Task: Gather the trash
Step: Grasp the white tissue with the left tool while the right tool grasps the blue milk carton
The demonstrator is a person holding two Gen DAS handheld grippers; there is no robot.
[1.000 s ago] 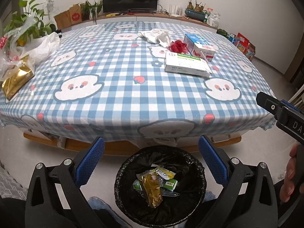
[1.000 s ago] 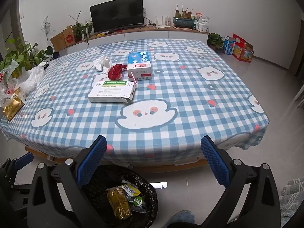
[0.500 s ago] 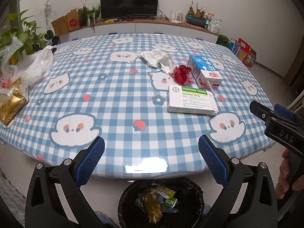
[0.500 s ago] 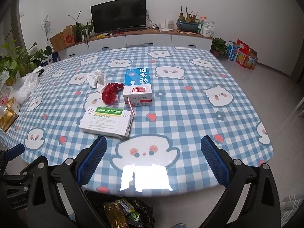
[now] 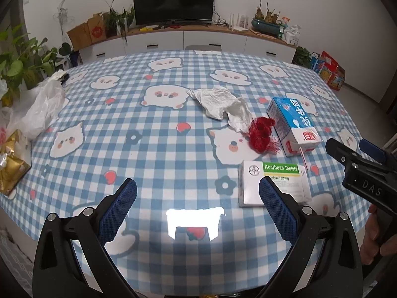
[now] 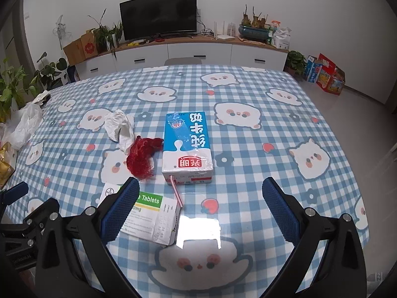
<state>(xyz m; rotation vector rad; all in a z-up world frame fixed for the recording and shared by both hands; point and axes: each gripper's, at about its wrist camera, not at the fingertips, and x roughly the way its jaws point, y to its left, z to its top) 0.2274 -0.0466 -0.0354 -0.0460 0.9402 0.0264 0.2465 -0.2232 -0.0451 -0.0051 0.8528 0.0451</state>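
Trash lies grouped on the right half of a counter [image 5: 153, 154] covered in blue-checked cloth with cartoon faces: a crumpled white tissue [image 5: 222, 106], a red mesh net [image 5: 261, 135] just beside it, a blue-and-white milk carton [image 6: 187, 146] lying flat with its straw [image 6: 176, 191] pointing toward the near edge, and an Acarbose Tablets box [image 5: 273, 186] nearest the camera (its lettering partly hidden behind a finger in both views). The left gripper [image 5: 197, 211] hovers over the near edge, fingers spread wide and holding nothing. The right gripper [image 6: 198, 211] hovers in front of the carton, fingers equally wide and empty. A white plastic bag [image 5: 41, 110] and a gold foil packet [image 5: 11, 166] sit well apart at the counter's left edge. A dark television [image 6: 158, 15] stands on the sideboard behind.
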